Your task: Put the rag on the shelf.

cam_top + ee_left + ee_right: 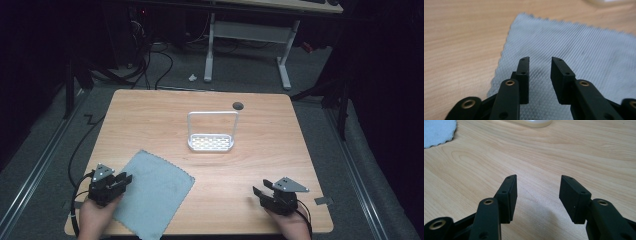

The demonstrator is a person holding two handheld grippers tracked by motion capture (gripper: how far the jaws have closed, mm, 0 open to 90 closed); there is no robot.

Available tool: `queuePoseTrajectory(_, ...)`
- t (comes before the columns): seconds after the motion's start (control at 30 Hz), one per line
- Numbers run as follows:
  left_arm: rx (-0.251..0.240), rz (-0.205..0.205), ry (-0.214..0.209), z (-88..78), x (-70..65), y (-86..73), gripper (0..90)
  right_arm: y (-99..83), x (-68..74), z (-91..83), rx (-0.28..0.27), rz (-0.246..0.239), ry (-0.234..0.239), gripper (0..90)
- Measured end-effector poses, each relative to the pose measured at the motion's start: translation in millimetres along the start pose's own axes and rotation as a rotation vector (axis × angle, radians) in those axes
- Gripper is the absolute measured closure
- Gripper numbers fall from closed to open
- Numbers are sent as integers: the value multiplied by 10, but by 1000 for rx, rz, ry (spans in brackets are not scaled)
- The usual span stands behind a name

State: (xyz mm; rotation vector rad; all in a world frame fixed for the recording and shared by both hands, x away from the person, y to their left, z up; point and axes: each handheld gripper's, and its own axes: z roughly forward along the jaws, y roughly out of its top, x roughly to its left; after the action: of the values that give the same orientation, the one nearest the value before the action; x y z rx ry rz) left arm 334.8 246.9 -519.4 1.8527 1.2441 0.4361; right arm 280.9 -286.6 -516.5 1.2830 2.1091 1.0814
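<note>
Cloth (152,194): lying flat at the worktop's (150,120) near left corner, well apart from the white rack (211,132) at centre. Left tongs (539,68): hovering over the cloth's left edge, jaws parted, gripping nothing. Right tongs (537,187): resting over bare wood, jaws standing wide, empty.

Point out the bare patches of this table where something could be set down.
The wooden table is bare between the white wire rack and its left edge, right of the rack, and between the grey cloth and the right gripper. It is crowded at the near-left corner, where the left gripper hovers over the cloth.
</note>
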Motion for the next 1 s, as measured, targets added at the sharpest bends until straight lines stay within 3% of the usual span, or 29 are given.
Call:
queuePoseTrajectory(0.07, -19, 16, -15, -23, -27, 5, 675, 1, -5, 0, -2, 5, -1, 495)
queuePoseTrajectory(0.2, -8, 56, -18, -8, -85, 0, 693, -8, -9, 6, 5, -6, 12, 495)
queuePoseTrajectory(0.77, -13, 72, -43, -33, -167, -12, 683, 12, 47, 29, 3, -25, 35, 494)
queuePoseTrajectory(0.83, -8, 96, -68, -50, -214, -37, 764, 30, 55, 47, 1, -24, 43, 494)
queuePoseTrajectory(0.87, 28, 151, -108, -35, -317, -68, 847, 53, 62, 81, 3, -31, 52, 494)
queuePoseTrajectory(0.9, 28, 151, -108, -35, -317, -68, 887, 53, 62, 81, 3, -31, 52, 494)
queuePoseTrajectory(0.93, 59, 185, -98, -25, -380, -81, 887, 65, 70, 101, 3, -32, 55, 494)
queuePoseTrajectory(1.0, 85, 206, -137, -16, -486, -103, 897, 91, 94, 137, 4, -35, 64, 494)
